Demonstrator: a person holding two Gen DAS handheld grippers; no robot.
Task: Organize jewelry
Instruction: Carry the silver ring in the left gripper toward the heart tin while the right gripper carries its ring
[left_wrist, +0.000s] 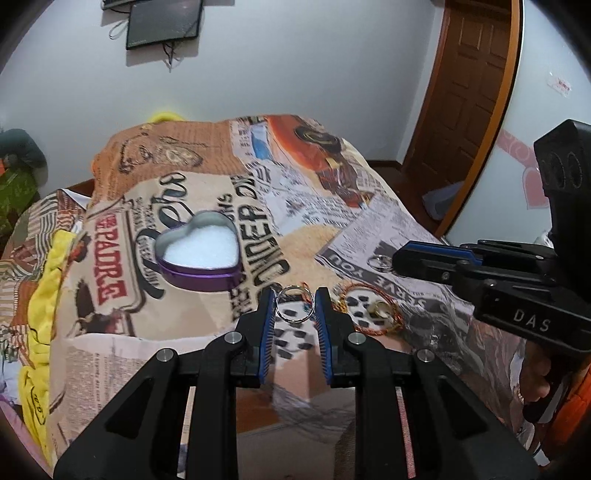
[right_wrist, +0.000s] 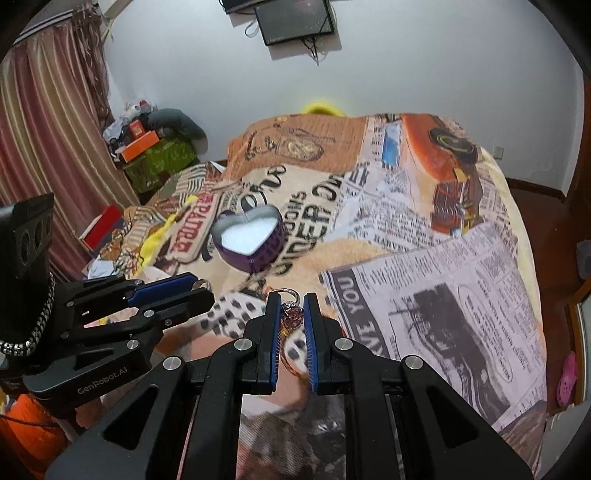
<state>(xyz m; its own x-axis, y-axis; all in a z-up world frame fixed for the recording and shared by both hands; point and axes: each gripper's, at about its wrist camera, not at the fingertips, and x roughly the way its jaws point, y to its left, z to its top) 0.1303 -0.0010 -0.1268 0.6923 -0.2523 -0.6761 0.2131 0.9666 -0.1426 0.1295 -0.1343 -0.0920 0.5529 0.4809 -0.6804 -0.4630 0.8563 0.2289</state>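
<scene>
Spreading beneath both sets of jaws, a printed blanket (left_wrist: 332, 236) (right_wrist: 406, 229).

Sitting ahead and left of the left gripper's (left_wrist: 294, 306) jaws, well apart from them, an open heart tin (left_wrist: 201, 273), its point aiming back toward that gripper. Lying ahead and slightly left of the right gripper's (right_wrist: 291, 314) jaws in the right wrist view, the same tin (right_wrist: 258, 254).

Pinching a silver ring (left_wrist: 293, 288) at the very fingertips, the left jaws standing only a ring's width apart. Showing its full circle to the camera, gripped across its diameter, top edge poking just past the tips. Entering the right wrist view from the left, the left gripper (right_wrist: 201, 288).

Closing narrowly on a stone ring (right_wrist: 293, 314), the right jaws: stone seeming caught between the pads, band pointing forward beyond the tips. Reaching in from the right in the left wrist view, the right gripper (left_wrist: 397, 260), with that ring (left_wrist: 380, 263) at its tip.

Lying just right of the left jaws, a bracelet (left_wrist: 369, 333) looping around a gold ring (left_wrist: 378, 309).
</scene>
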